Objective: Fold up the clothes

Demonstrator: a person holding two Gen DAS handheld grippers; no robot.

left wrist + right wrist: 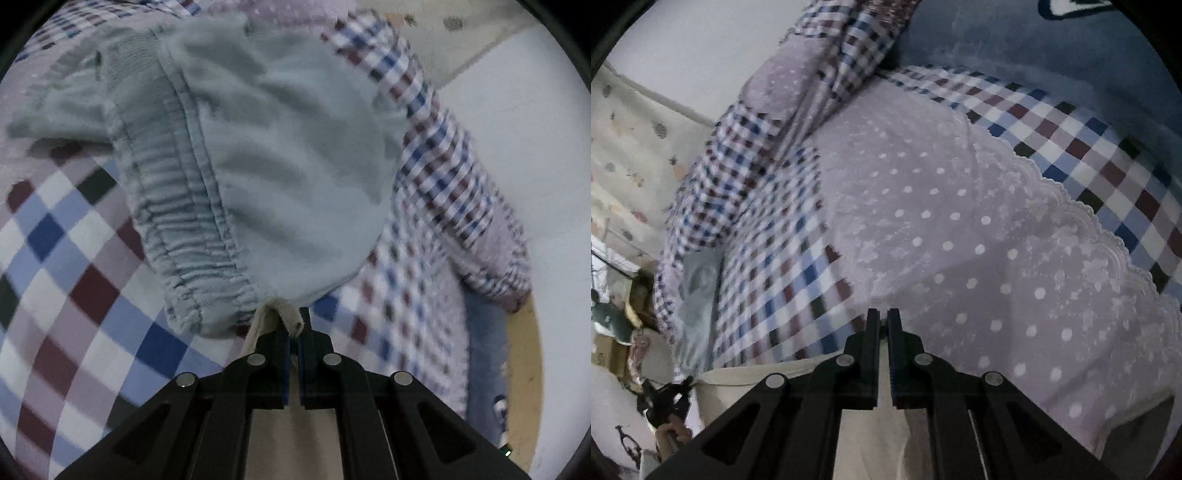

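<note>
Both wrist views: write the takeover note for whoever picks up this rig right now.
Left gripper: shut on the cream drawstring of the grey-green shorts, which hang bunched over the checked bedspread.
Right gripper: shut, nothing visibly held, above the dotted lilac panel.
Done: shorts picked up at the waistband end.
Left: lay them flat, then fold.

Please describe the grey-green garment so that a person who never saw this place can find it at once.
Start from the bed with the checked bedspread in blue, dark red and white. On it lies the grey-green garment, directly ahead of the left claw, which is shut on its pale drawstring. It is the only plain, unpatterned cloth there, with a gathered elastic waistband.
</note>
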